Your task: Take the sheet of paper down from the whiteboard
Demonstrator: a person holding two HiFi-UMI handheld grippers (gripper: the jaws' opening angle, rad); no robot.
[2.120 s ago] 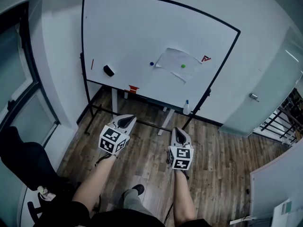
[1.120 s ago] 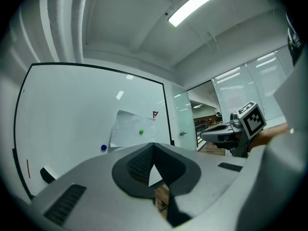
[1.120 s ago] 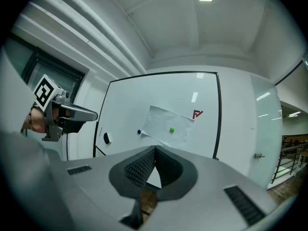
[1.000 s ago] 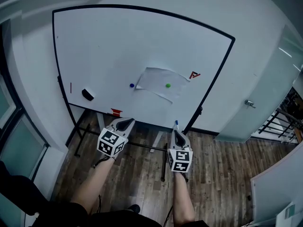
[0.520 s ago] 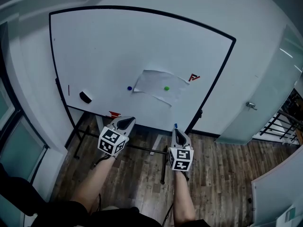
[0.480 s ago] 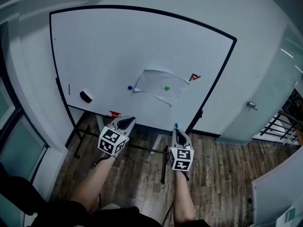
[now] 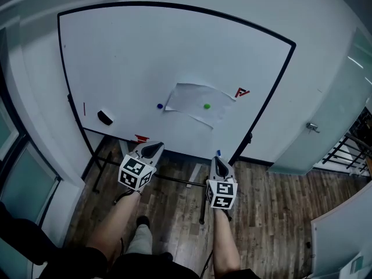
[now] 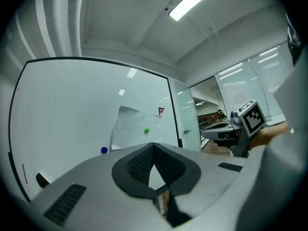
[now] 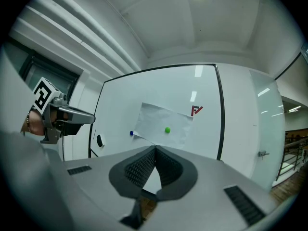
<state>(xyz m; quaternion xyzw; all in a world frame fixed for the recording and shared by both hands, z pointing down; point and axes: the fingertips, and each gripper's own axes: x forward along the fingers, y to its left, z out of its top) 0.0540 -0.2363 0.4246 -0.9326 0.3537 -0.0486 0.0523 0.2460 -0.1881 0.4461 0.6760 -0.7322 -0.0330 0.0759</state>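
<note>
paper [image 7: 192, 99] sits under green magnet [image 7: 207, 106], blue magnet [image 7: 160, 106] just beside.

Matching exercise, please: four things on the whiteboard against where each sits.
1 green magnet
2 blue magnet
3 black eraser
4 red triangular shape

A low on the whiteboard's left side
B on the sheet of paper
C by the sheet's upper right corner
D by the sheet's lower left corner

Pairs: 1-B; 2-D; 3-A; 4-C
</note>
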